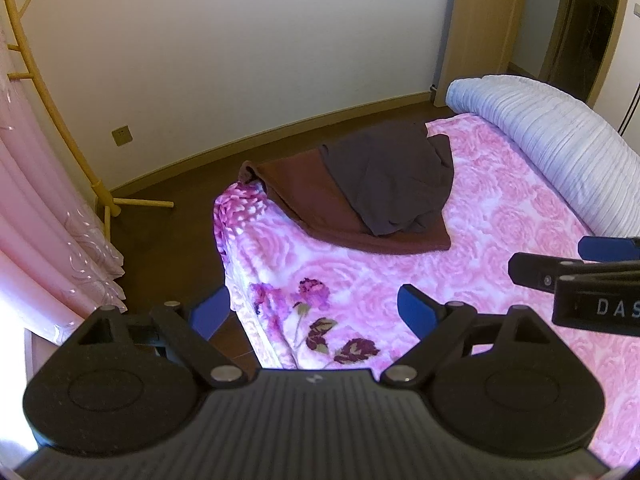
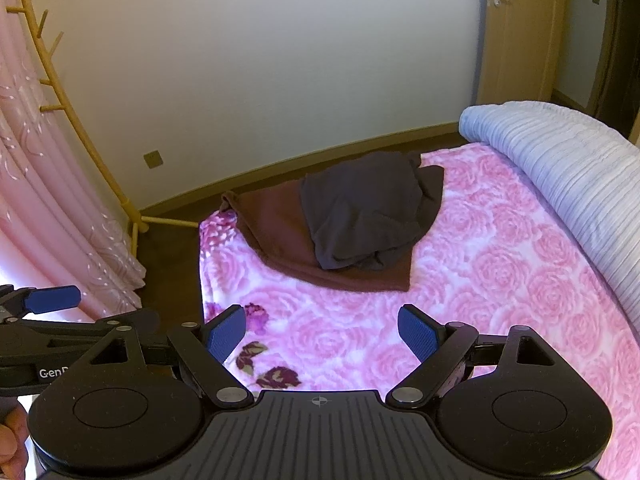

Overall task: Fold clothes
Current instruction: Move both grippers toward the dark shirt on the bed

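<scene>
A dark grey garment (image 1: 392, 176) (image 2: 364, 212) lies crumpled on a brown folded cloth (image 1: 304, 196) (image 2: 276, 220) near the far corner of the bed with the pink floral blanket (image 1: 480, 240) (image 2: 480, 272). My left gripper (image 1: 314, 312) is open and empty, hovering over the bed's near corner, well short of the clothes. My right gripper (image 2: 322, 336) is open and empty above the blanket, also short of the clothes. The right gripper shows at the right edge of the left wrist view (image 1: 580, 276); the left gripper shows at the left edge of the right wrist view (image 2: 52, 300).
A rolled light-blue quilt (image 1: 560, 140) (image 2: 560, 168) lies along the bed's right side. A yellow coat rack (image 1: 60, 128) (image 2: 80, 132) and pink curtains (image 1: 40, 220) (image 2: 48, 200) stand left. A white wall, dark floor (image 1: 168, 232) and a wooden door (image 2: 516, 32) lie beyond.
</scene>
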### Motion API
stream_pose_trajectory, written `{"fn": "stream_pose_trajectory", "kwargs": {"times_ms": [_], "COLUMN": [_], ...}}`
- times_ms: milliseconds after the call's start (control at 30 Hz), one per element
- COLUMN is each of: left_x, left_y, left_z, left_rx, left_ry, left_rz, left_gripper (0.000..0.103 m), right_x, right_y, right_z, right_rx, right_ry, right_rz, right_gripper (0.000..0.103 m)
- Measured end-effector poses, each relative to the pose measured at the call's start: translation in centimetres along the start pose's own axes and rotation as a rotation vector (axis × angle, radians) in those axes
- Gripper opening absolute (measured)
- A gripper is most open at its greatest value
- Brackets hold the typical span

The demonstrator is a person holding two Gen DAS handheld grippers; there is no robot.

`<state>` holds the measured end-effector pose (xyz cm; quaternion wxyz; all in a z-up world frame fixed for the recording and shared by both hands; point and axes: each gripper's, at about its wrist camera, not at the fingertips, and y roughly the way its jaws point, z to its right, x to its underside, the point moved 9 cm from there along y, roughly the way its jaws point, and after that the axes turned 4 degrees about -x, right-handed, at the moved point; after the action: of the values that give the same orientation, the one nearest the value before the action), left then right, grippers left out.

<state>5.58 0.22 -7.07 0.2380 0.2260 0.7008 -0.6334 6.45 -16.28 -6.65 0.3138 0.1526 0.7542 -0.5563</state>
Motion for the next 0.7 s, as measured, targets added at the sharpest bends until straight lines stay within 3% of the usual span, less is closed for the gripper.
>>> {"fn": "stream_pose_trajectory", "kwargs": {"times_ms": [467,700], "left_x": [1.0,1.6], "left_y": [0.5,1.0], "left_z": [0.6,0.8], "left_rx": [0.011,0.018], "left_ry": [-0.005,0.044], "left_rz": [-0.024,-0.018], "left_gripper": [0.089,0.089], "right_x": [0.4,0.3], "right_y": [0.3,-0.4], "right_z": [0.8,2.1], "right_rx": [-0.005,0.009], "right_ry": [0.02,0.025], "right_rz": [-0.021,0.035], "right_gripper": [0.086,0.086]}}
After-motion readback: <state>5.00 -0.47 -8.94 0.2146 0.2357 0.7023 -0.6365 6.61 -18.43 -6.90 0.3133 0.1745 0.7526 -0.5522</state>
